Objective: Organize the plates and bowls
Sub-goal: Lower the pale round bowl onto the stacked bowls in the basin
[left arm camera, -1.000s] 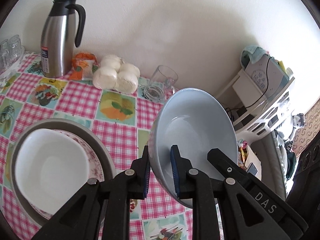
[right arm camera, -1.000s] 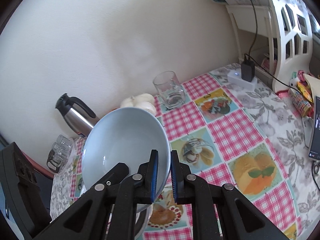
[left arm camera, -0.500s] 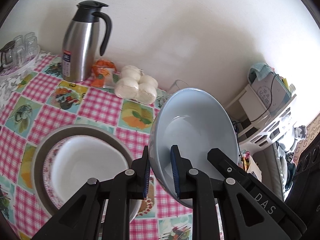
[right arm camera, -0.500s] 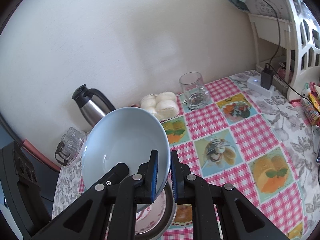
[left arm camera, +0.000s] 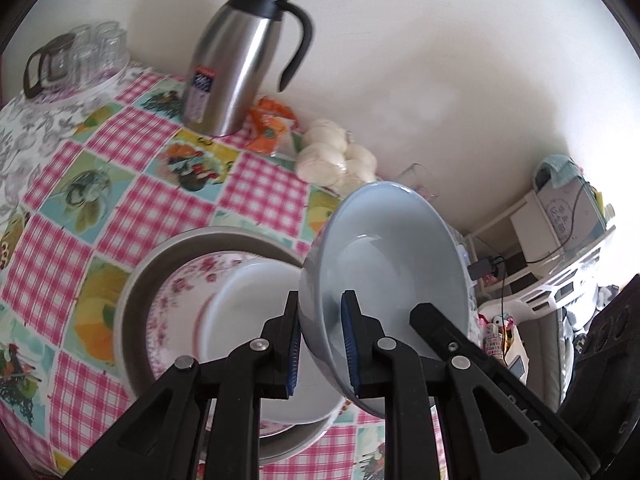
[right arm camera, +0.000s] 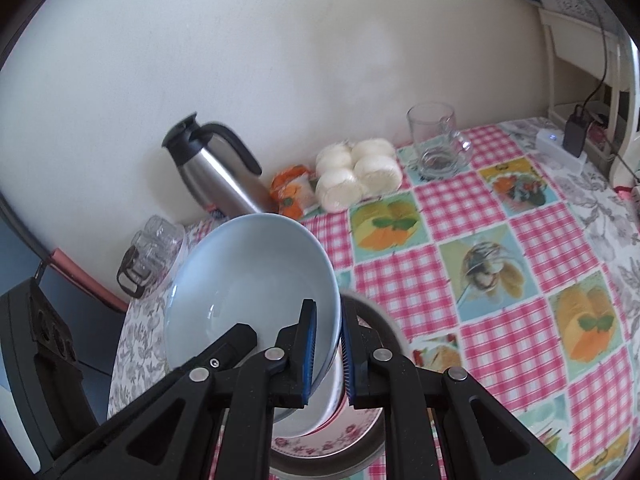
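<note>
Our left gripper (left arm camera: 320,344) is clamped on one side of the pale blue bowl (left arm camera: 388,264), rim pinched between its blue pads, and our right gripper (right arm camera: 326,354) is clamped on the opposite rim, so we carry the bowl between both hands, tilted with its hollow facing the cameras. Over the last second the grip has not changed, but we have slid the bowl sideways across the table: the stack was off at the left edge of the left wrist view, and now the bowl hangs partly over it. We judge the next step is lowering it in. The bowl looks smooth, glazed and empty. Beneath it a white bowl (left arm camera: 248,320) sits in a pink-flowered plate (left arm camera: 176,300), inside a broad grey dish (left arm camera: 136,280) on the checked tablecloth (left arm camera: 132,216).
</note>
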Motion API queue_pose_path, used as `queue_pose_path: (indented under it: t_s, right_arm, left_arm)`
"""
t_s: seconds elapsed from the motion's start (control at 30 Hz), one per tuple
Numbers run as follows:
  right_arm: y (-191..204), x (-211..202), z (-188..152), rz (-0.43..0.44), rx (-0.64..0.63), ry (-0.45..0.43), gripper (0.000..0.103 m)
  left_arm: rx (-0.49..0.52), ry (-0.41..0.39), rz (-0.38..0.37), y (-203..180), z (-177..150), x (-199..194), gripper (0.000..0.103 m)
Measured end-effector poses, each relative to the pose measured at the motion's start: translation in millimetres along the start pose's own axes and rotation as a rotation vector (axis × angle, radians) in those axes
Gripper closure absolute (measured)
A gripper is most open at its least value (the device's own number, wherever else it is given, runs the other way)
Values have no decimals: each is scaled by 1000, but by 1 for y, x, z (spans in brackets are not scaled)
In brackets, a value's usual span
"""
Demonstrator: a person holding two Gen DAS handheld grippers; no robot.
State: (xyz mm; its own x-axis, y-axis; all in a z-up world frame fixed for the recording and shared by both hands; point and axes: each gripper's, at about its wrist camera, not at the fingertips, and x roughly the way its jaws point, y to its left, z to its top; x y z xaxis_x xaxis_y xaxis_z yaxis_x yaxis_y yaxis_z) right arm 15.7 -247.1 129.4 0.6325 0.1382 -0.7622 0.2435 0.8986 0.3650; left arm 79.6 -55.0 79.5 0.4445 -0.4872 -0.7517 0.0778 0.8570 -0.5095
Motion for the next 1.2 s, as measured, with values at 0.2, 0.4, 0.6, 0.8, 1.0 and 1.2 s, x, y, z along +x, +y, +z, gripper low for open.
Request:
queue_pose_path:
  t_s: [0.2, 0.4, 0.6, 0.8, 1.0, 1.2]
  right_arm:
    - [8, 25, -13, -7, -2, 84, 90]
    - [11, 35, -22, -35, -10, 127, 90]
    - [12, 36, -28, -66, -26, 140, 90]
    - [10, 33, -28, -83, -29, 132, 90]
    - [10, 30, -26, -79, -35, 117, 90]
    - [8, 34, -27, -87, -30, 136, 90]
  left_arm:
    - [-20, 48, 40, 20, 1, 5, 83]
    - [-6, 89, 75, 26, -4, 8, 81]
    - [10, 125, 98, 29, -12, 12, 76]
    - [26, 126, 107, 25, -13, 10, 70]
    - [30, 110, 104, 22, -12, 3, 64]
    - [44, 105, 110, 18, -12, -2, 60]
